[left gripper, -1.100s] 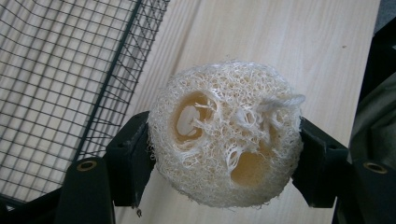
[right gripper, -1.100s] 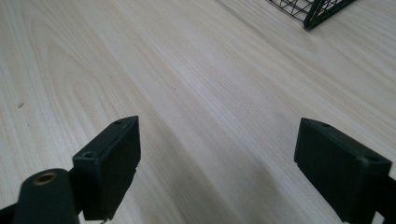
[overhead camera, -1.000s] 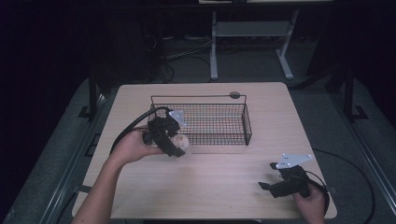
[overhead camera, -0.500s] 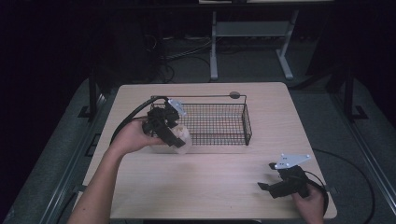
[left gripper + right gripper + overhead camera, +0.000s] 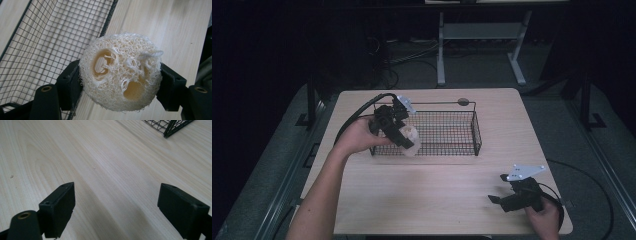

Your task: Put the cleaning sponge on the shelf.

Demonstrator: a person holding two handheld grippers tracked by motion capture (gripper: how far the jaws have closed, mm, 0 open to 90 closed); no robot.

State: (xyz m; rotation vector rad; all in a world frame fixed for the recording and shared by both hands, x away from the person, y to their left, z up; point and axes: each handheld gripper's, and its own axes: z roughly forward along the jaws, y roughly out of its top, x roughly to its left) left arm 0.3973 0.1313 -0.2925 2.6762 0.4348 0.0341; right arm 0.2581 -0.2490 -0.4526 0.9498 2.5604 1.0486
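Note:
A cream loofah sponge [image 5: 121,72] with several holes sits squeezed between the two black jaws of my left gripper [image 5: 404,141]. In the high view the loofah [image 5: 411,141] hangs over the front left rim of the black wire basket [image 5: 452,132]. In the left gripper view the basket's mesh [image 5: 50,45] lies to the left and bare table to the right. My right gripper [image 5: 501,200] rests low near the table's front right corner, open, with nothing but wood between its jaws in the right gripper view [image 5: 116,207].
The light wooden table [image 5: 437,190] has free room in front of the basket. A small round dark object [image 5: 463,102] sits behind the basket's far rim. A basket corner [image 5: 172,126] shows at the top right of the right gripper view. Cables trail from both grippers.
My left gripper has carried the loofah forward and to the right, from the table left of the basket up to over its front left rim. The right gripper has stayed put.

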